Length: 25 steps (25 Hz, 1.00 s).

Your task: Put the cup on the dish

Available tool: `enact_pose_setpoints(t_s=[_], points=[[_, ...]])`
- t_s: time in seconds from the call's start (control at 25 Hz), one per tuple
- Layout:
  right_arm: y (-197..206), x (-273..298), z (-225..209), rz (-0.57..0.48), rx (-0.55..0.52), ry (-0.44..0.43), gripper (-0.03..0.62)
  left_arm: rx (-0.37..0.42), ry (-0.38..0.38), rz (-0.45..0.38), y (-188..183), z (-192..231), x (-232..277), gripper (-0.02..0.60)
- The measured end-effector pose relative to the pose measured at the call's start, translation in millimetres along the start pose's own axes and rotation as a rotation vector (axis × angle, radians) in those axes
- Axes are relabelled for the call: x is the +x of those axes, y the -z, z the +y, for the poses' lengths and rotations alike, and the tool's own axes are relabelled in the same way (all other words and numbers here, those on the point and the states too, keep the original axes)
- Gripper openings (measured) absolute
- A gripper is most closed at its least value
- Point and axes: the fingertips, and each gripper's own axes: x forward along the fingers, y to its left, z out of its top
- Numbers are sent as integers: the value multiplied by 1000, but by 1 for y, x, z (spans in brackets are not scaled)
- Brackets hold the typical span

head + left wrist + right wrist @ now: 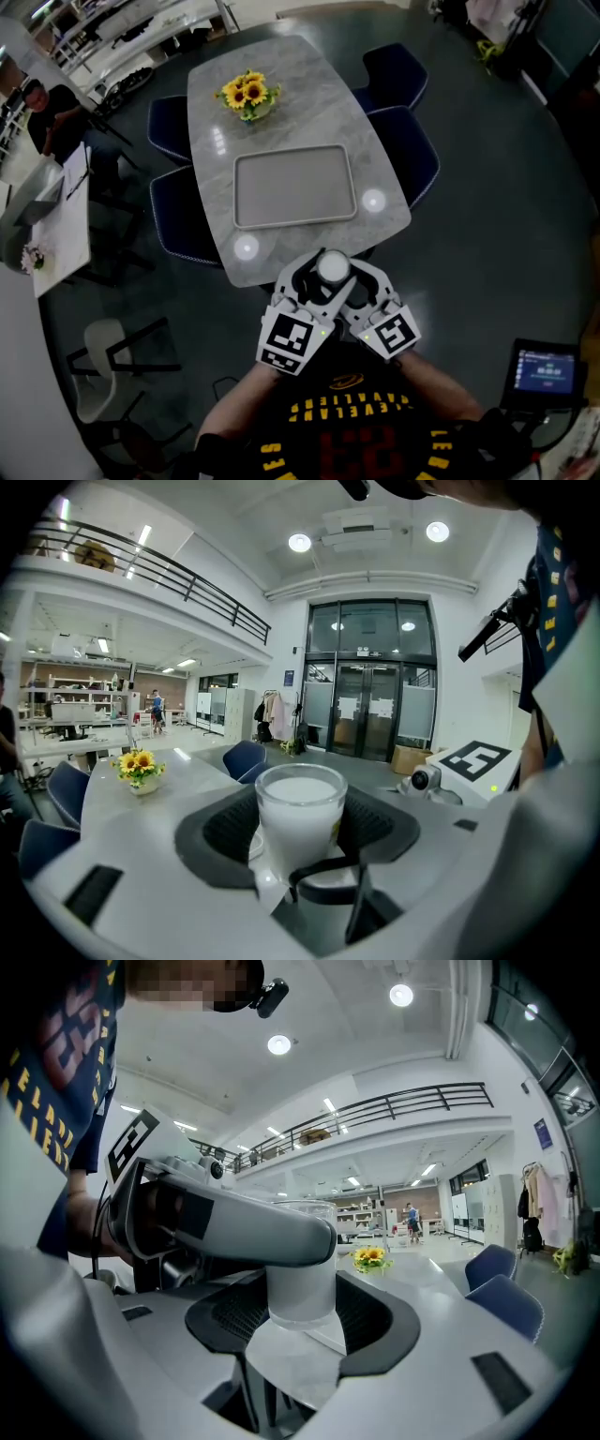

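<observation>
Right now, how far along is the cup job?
Done: the cup is lifted, clamped by the left gripper and right gripper together. In hand: it hangs over the table's near edge. Left: setting it down, probably on the tray ahead.

In the head view all but the rim of the cup (pixel 333 267) is covered by the left gripper (pixel 314 281) and the right gripper (pixel 356 279), and whether the right gripper's jaws touch it cannot be told.

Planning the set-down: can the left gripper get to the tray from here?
Probably yes: the tray lies bare just past the left gripper; its jaws hold the cup, the right gripper's the dish.
</observation>
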Motion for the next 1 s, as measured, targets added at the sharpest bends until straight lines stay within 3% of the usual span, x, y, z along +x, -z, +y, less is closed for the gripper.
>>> enact_pose_setpoints(t_s=[0.56, 0.76, 1.0], points=[[6, 78, -93, 32, -110, 61, 233, 68, 43, 60, -12, 80, 83, 265], [9, 110, -115, 63, -105, 61, 233, 175, 27, 114, -5, 107, 105, 265], [18, 138, -132, 104, -114, 65, 233, 144, 48, 139, 2, 136, 122, 265]])
